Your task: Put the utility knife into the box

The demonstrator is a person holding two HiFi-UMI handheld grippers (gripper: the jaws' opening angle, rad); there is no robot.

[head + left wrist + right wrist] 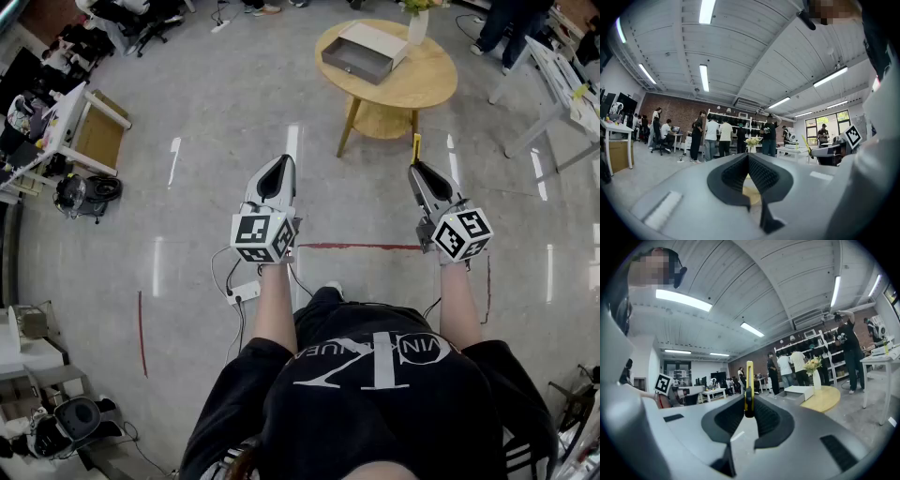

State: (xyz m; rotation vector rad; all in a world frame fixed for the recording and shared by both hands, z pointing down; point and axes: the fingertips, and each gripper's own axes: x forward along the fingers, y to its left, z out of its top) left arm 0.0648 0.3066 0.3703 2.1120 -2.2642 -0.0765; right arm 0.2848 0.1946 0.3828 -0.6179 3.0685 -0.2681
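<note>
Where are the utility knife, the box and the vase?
utility knife [749,380]: right gripper view, yellow handle above the jaws.
box [352,70]: head view, its near grey wall.
vase [418,28]: head view, white body.

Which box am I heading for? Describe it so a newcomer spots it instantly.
Look straight ahead to the round light-wood table. On its top lies a shallow grey rectangular open box, beside a white vase of flowers. It is the only flat, open-topped thing there; the vase stands tall and narrow.

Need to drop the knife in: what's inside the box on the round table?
From the head view the box shows only a bare grey bottom, nothing in it. Its near wall covers a strip of the inside.
</note>
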